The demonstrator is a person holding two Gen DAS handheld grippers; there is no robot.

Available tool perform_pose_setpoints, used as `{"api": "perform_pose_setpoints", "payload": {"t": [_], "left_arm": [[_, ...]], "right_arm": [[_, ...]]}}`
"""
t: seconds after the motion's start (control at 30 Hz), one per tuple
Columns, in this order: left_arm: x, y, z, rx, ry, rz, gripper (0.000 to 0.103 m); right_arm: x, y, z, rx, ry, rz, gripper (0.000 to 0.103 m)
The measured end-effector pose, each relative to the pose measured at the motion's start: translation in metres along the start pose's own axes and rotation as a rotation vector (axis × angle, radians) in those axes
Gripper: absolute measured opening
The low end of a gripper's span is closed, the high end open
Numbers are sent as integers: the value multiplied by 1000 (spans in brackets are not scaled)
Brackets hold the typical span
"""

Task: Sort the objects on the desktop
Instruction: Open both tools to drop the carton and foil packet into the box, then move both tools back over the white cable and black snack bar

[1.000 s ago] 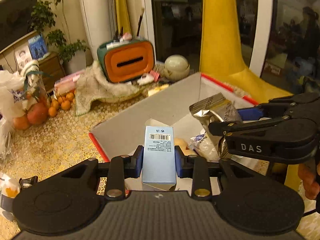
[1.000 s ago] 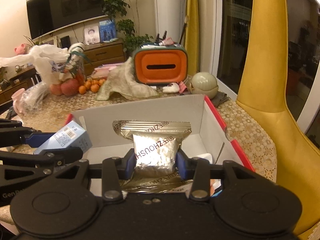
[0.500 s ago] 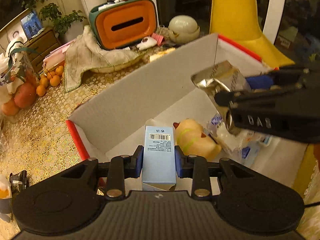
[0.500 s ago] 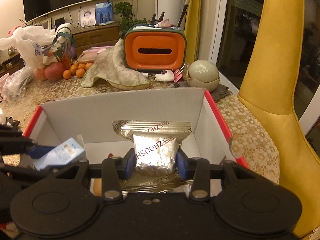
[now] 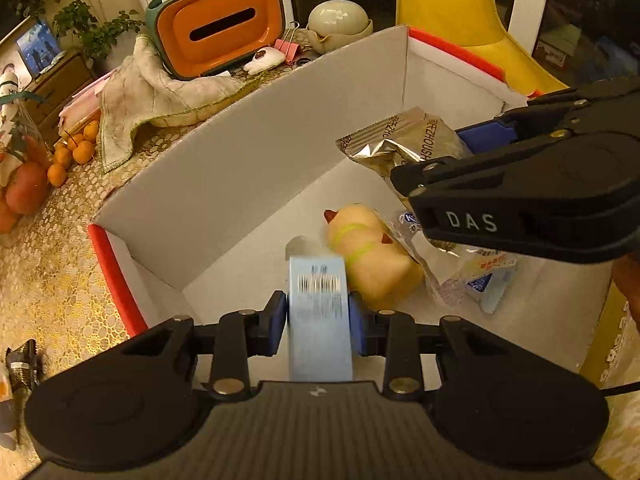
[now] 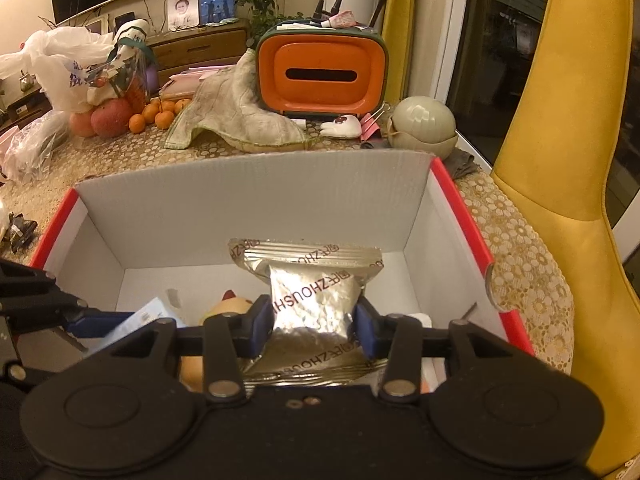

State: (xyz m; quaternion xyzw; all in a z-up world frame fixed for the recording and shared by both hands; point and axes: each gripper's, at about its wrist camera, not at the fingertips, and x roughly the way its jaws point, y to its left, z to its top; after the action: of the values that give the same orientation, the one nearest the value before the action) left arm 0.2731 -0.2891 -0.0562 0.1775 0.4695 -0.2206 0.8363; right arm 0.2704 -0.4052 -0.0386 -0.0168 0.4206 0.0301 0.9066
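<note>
Here the red-rimmed cardboard box (image 6: 256, 200) fills the near middle of the table, and both tongs hang over its open top, each loaded. The step in hand looks like the drop: two items carried in at once, neither yet let go.

The right gripper (image 6: 314, 322) is clamped on a silver foil snack packet (image 6: 312, 300), pinched at its waist so the crimped top fans out above the blue pads. The left gripper (image 5: 318, 316) is closed on a pale blue carton (image 5: 320, 320), upright between its pads, barcode facing the camera.

Next, I judge, each pair of jaws needs to open over bare floor of the box, the carton toward the near left corner, the packet toward the right, so neither lands on what lies there.

The left wrist view shows the box floor: a yellow plush toy (image 5: 372, 256) just beyond the carton and a clear wrapped packet (image 5: 472, 268) to its right, beneath the right gripper. The right wrist view hides most of that behind the foil, but shows the orange tissue box (image 6: 322, 72) and the oranges (image 6: 160, 114) on the far side of the table more squarely.
</note>
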Motion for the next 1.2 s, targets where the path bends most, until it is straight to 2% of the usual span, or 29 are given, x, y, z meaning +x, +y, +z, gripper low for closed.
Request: {"api": "perform_pose_setpoints", "payload": {"t": [0.07, 0.1, 0.17, 0.23, 0.43, 0.83, 1.2], "left_arm": [[-4, 0, -1, -15, -10, -34, 47], [-6, -2, -1, -16, -19, -47, 51], [-12, -6, -3, -4, -36, -47, 65], [-18, -9, -5, -6, -50, -37, 74], [-38, 2, -13, -70, -103, -68, 74], [-97, 19, -40, -133, -231, -47, 74], [-158, 28, -86, -159, -349, -29, 74]], "right_arm": [[0, 0, 0, 5, 3, -1, 46], [0, 0, 0, 6, 6, 1, 49], [-2, 0, -1, 7, 2, -3, 53], [-5, -1, -2, 11, -5, -2, 66], [-22, -1, -4, 17, -31, 2, 67], [-82, 18, -10, -13, -113, 49, 67], [-133, 48, -30, -36, -190, 97, 69]]}}
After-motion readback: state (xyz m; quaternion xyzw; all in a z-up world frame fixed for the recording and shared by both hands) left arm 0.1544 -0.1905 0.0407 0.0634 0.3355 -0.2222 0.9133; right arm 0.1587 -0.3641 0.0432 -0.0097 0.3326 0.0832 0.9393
